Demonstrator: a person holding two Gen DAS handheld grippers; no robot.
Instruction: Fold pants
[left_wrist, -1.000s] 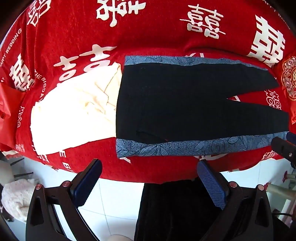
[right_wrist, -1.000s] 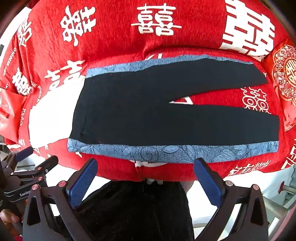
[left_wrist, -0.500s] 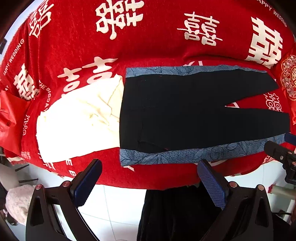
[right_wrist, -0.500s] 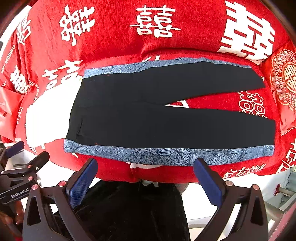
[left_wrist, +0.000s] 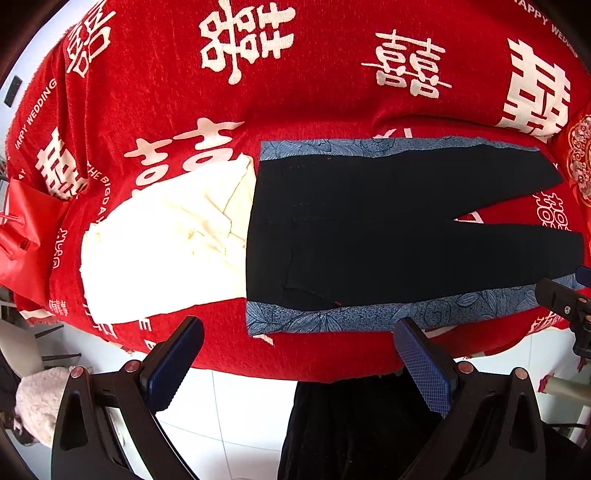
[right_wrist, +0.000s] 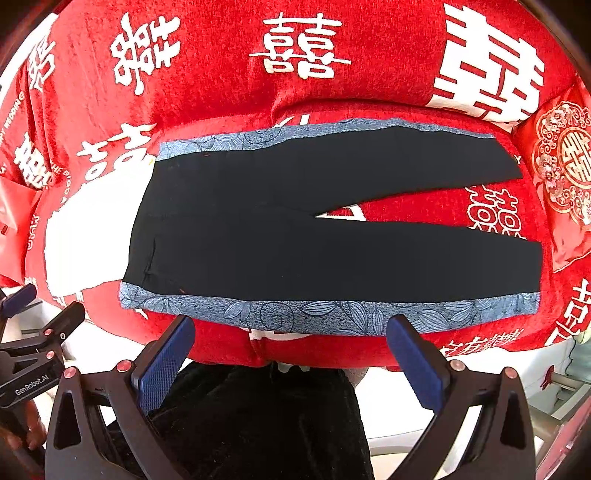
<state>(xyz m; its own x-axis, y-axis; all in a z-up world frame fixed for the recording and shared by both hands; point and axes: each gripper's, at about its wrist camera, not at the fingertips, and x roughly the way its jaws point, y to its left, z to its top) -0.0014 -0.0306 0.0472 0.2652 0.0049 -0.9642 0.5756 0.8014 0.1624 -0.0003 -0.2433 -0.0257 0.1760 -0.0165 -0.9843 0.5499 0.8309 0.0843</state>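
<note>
- While the pants (left_wrist: 388, 229) lie flat — legs spread — on the red cloth (left_wrist: 295, 92), a cream garment (left_wrist: 166, 240) touches their waistband.
- Left gripper (left_wrist: 295, 369) and right gripper (right_wrist: 291, 365) hover released — nearer than the pants' hem.

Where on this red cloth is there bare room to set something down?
The widest bare patch is the red patterned tablecloth beyond the far blue-trimmed edge of the black pants. A narrow bare wedge lies between the two legs. The left side is crowded: a cream folded garment abuts the waistband.
</note>
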